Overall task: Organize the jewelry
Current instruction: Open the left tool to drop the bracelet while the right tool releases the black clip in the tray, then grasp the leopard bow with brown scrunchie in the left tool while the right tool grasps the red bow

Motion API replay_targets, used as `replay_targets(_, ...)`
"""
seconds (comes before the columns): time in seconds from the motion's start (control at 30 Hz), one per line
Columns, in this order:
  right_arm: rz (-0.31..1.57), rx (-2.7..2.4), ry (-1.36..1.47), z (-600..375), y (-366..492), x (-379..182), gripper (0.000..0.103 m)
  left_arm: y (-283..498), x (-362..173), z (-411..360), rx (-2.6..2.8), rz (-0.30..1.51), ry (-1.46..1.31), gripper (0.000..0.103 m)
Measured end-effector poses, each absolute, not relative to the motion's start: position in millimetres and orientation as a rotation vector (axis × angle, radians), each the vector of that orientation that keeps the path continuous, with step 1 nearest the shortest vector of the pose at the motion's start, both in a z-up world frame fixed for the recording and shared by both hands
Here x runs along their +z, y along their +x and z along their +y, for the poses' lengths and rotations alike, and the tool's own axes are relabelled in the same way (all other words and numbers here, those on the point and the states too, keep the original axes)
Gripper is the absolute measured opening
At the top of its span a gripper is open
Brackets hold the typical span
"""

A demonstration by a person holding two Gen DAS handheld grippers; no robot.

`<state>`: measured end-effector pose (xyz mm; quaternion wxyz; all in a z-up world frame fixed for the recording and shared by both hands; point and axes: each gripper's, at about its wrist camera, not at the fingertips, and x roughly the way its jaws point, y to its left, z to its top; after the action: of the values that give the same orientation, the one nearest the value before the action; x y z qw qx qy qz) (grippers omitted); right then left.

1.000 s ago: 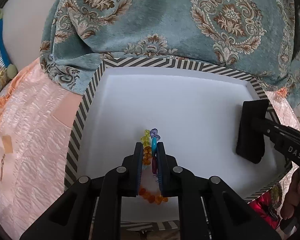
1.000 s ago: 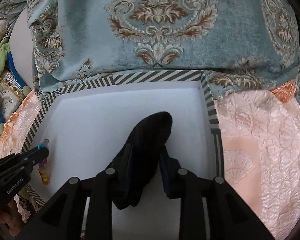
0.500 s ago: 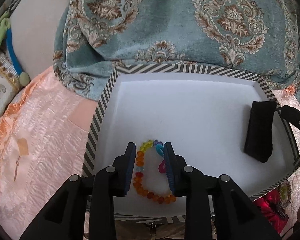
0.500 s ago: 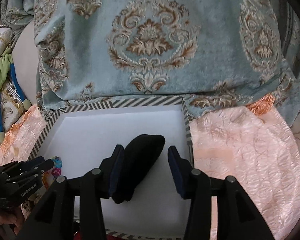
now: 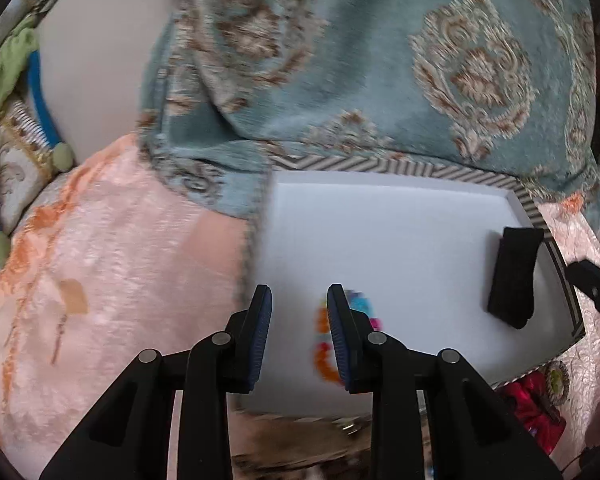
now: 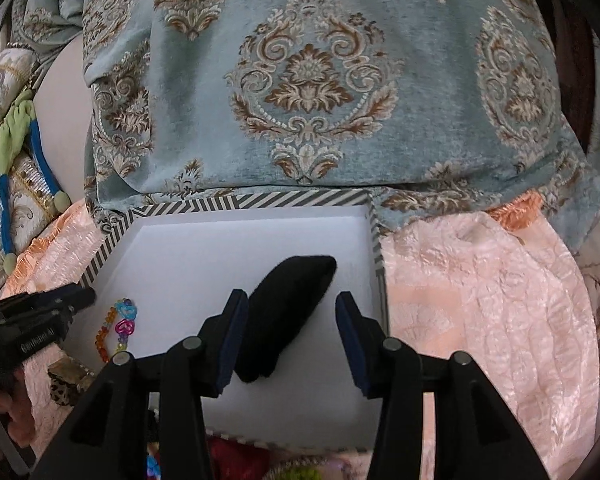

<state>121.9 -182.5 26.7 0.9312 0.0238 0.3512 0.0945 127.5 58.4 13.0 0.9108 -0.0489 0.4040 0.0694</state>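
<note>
A white tray with a striped rim (image 5: pixel 380 164) (image 6: pixel 260 202) lies on the bed. A bracelet of coloured beads (image 5: pixel 324 356) (image 6: pixel 118 328) rests near the tray's left edge. My left gripper (image 5: pixel 299 294) hovers above it, open, with nothing between its pads; its right finger hides part of the bracelet. A black pouch (image 5: pixel 514 276) (image 6: pixel 296 280) lies at the tray's right side. My right gripper (image 6: pixel 291 298) stands open over the pouch's near end, pads apart from it. Each gripper shows at the edge of the other's view, the left gripper (image 6: pixel 40 312) and the right gripper (image 5: pixel 592 284).
A teal damask cushion (image 6: pixel 308 80) leans over the tray's far rim. Peach quilted cloth (image 5: pixel 100 260) (image 6: pixel 480 300) spreads on both sides. A small leopard-print box (image 6: pixel 66 384) and red fabric (image 5: pixel 532 404) lie near the tray's front edge. Green and blue cord (image 5: pixel 36 92) hangs at the far left.
My left gripper opened, let the bracelet drop in the tray, then rose and swung left. My right gripper opened off the black pouch and drew back, leaving it in the tray.
</note>
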Motion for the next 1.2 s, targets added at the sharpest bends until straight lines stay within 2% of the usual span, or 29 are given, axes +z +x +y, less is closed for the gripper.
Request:
replay_targets(0.23, 0.799, 0.180, 0.058, -188, 85, 17, 0.048, 85, 9, 86, 0.128, 0.860, -0.122, 0.012)
replay_targets(0.57, 0.829, 0.185, 0.166, -210, 15, 6, 0.048, 27, -11, 43, -0.048, 0.890, -0.151, 0.012)
replay_targets(0.93, 0.832, 0.249, 0.202, -213, 17, 3, 0.048, 24, -23, 6, -0.117, 0.915, -0.091, 0.012)
replay_targets(1.03, 0.869, 0.317, 0.137, -195, 18, -1, 0.048, 24, -29, 3, -0.108, 0.928, -0.072, 0.012)
replay_targets(1.07, 0.909, 0.342, 0.087, -185, 19, -8, 0.048, 23, -29, 2, -0.109, 0.929, -0.062, 0.011)
replay_targets(1.1, 0.935, 0.353, 0.052, -178, 19, -13, 0.047, 22, -28, 2, -0.104, 0.923, -0.049, 0.002)
replay_targets(1.2, 0.951, 0.327, -0.042, -163, 18, -22, 0.043, 18, -20, 6, -0.069, 0.896, -0.038, 0.000)
